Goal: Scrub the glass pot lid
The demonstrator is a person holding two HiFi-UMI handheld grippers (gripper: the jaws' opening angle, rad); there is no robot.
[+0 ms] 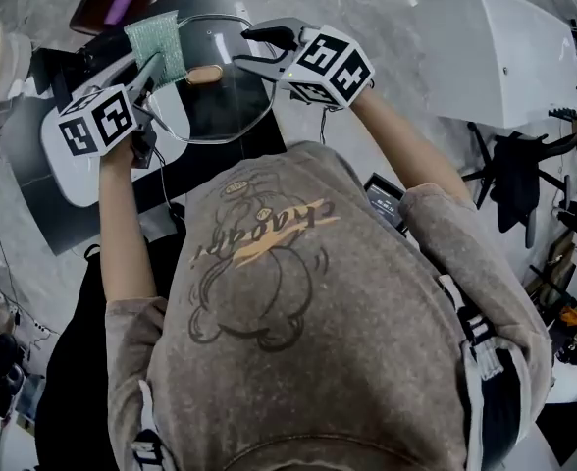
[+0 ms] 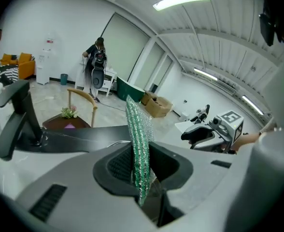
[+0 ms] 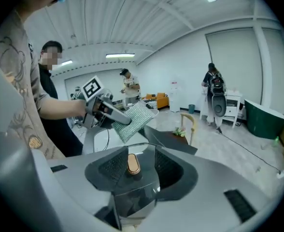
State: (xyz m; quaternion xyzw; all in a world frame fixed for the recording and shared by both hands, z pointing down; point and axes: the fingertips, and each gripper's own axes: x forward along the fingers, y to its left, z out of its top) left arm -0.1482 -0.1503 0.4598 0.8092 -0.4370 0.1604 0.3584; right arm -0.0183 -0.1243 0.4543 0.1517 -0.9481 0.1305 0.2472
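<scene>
Scouring pad [image 1: 156,45] clamped in left gripper [image 1: 149,72] sits at the rim of the glass pot lid [image 1: 220,106]; right gripper [image 1: 247,49] grips the lid, likely steadying it for scrubbing

**Lettering.** One line of cursive script lies on an orange stroke across the cartoon print of the person's sweatshirt [image 1: 269,234]. It appears inverted in the head view, and its letters cannot be read with certainty.

**Signs.** Black-and-white square coded markers cover the left marker cube [image 1: 97,121] on the left tool [image 1: 154,65] and the right marker cube [image 1: 330,67] on the right tool [image 1: 261,51]. These are block patterns only.
</scene>
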